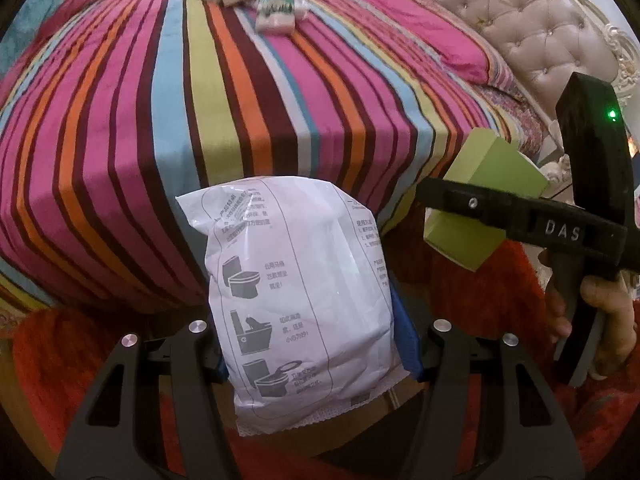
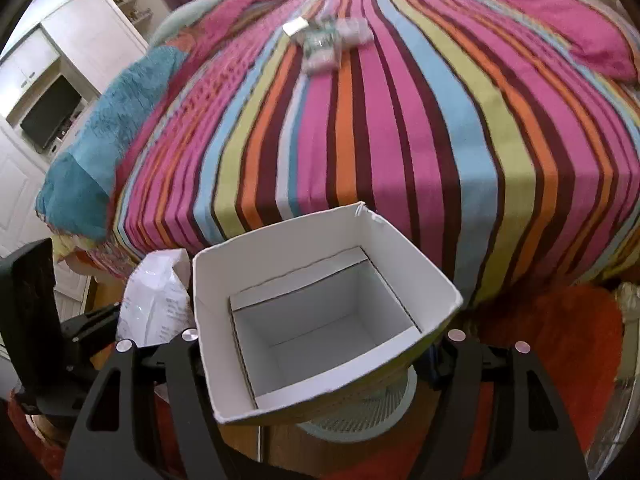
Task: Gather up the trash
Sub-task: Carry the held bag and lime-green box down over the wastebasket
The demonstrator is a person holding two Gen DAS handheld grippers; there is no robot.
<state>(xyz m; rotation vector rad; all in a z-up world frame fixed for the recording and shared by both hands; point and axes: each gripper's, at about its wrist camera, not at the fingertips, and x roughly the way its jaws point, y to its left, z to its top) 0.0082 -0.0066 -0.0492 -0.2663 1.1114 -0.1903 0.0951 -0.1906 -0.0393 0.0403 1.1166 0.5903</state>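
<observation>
Left gripper (image 1: pixel 316 344) clamps a white plastic packet (image 1: pixel 296 300). Right gripper (image 2: pixel 320 344) squeezes an open, empty green box (image 2: pixel 320 320), walls visibly bowed. Below the box sits what looks like a white mesh bin (image 2: pixel 360 412), mostly hidden. Risk: box crushes or slips and drops outside the bin. More litter (image 1: pixel 256 4) remains far up the striped bed (image 1: pixel 200 140).
</observation>
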